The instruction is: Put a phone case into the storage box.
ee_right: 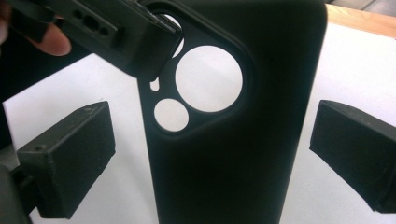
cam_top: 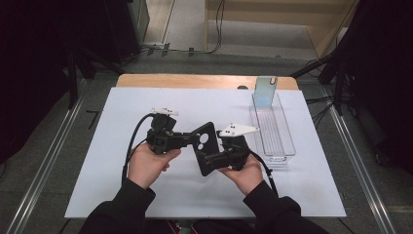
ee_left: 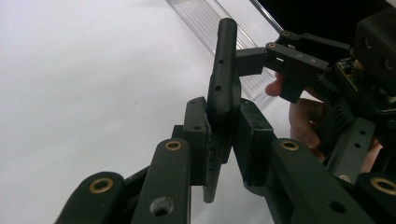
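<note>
A black phone case [cam_top: 205, 147] with round camera cut-outs hangs above the white mat, tilted. My left gripper [cam_top: 193, 140] is shut on its upper corner; in the left gripper view the pads [ee_left: 196, 140] press the case's edge [ee_left: 224, 79] from both sides. My right gripper [cam_top: 215, 158] reaches in from the right. In the right gripper view its pads [ee_right: 70, 158] stand apart on either side of the case [ee_right: 233, 163], touching neither face. One of its fingers [ee_left: 252, 60] shows behind the case.
A long clear plastic tray [cam_top: 272, 131] lies at the right of the white mat [cam_top: 146, 195], with a pale blue card [cam_top: 265, 91] upright at its far end. A wooden table edge [cam_top: 195, 81] runs along the back.
</note>
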The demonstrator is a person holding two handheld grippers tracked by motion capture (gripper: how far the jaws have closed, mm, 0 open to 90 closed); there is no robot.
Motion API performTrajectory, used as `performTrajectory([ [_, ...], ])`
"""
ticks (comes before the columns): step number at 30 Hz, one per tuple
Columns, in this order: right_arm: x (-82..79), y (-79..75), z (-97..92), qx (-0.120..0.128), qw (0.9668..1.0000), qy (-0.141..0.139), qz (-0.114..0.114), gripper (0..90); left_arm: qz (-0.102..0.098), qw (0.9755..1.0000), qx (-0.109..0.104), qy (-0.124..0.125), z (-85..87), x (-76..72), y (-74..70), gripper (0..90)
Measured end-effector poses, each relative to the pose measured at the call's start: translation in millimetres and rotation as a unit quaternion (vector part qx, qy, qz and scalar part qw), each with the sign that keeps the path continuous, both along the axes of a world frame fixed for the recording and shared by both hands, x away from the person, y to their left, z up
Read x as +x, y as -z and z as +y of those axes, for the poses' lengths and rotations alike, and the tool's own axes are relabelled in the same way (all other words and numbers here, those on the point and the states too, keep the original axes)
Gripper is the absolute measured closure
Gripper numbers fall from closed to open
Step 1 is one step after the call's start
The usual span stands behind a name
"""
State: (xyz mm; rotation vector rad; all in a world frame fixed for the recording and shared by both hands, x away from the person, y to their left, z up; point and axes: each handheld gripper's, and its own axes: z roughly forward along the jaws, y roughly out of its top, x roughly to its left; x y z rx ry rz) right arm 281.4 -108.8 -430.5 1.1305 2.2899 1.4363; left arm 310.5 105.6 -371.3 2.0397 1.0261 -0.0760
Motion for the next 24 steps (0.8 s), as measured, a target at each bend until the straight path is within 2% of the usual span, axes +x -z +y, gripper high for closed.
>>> performTrajectory([
  [9, 1.3, 2.6, 5.6, -0.011, 0.9998, 0.018, 0.005, 0.1, -0.003, 1.0, 0.004, 0.008, -7.4, -4.0, 0.7, 76.6],
  [13, 2.0, 3.1, 5.3, -0.009, 0.9997, 0.022, 0.004, 4.4, -0.003, 0.9999, 0.004, 0.011, -9.4, -5.6, 0.2, 76.6],
  [15, 1.9, 3.1, 4.8, -0.009, 0.9997, 0.021, 0.003, 11.2, -0.004, 0.9999, 0.004, 0.011, -10.1, -6.3, 0.2, 76.5],
  [24, 0.3, -0.1, 4.0, -0.01, 0.9998, 0.018, -0.005, 13.1, -0.007, 0.9998, -0.003, 0.016, -9.1, -7.6, -3.0, 75.2],
])
